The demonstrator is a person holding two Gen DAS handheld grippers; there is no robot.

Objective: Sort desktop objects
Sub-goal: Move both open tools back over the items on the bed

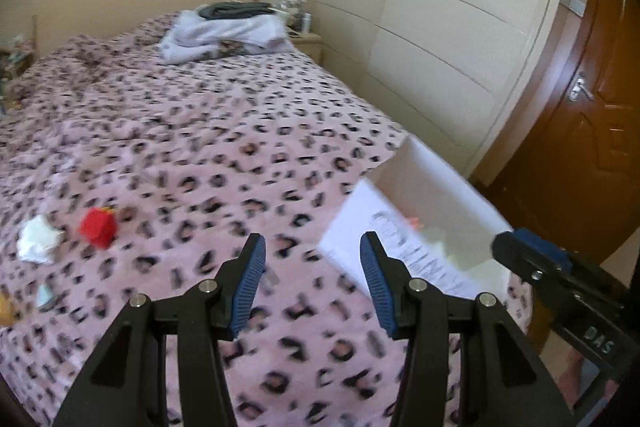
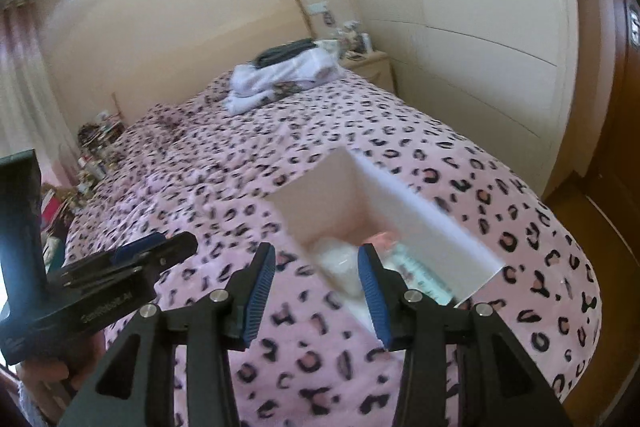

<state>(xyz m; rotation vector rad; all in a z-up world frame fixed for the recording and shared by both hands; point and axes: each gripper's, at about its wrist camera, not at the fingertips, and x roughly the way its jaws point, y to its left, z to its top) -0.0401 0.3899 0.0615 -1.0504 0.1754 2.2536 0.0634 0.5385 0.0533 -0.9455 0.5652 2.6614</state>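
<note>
A: Where do we stand with the sorting?

B: We hold 2 tools over the bed, and both are empty. The left tool has its blue pads apart with only the spotted cover showing between them. The right tool is the same, its pads apart and clear of everything.

A: And the things we are sorting?

B: The white box sits near the foot corner of the bed, open side up, so we can drop things in from above. Inside we see a white crumpled piece, something pink and a pale patterned item, though blur keeps us from naming them. The right tool hangs just over the box's near edge.

A: What is left outside it?

B: In the left view, the red block lies on the cover well apart from the box, with a small yellow bit just behind it. The crumpled white paper is just beside the block. At the far left edge we see a yellow object and a pale scrap, both too blurred to name.

A: So the next pick?

B: We judge the left tool suits the red block, since it faces that side.
</note>
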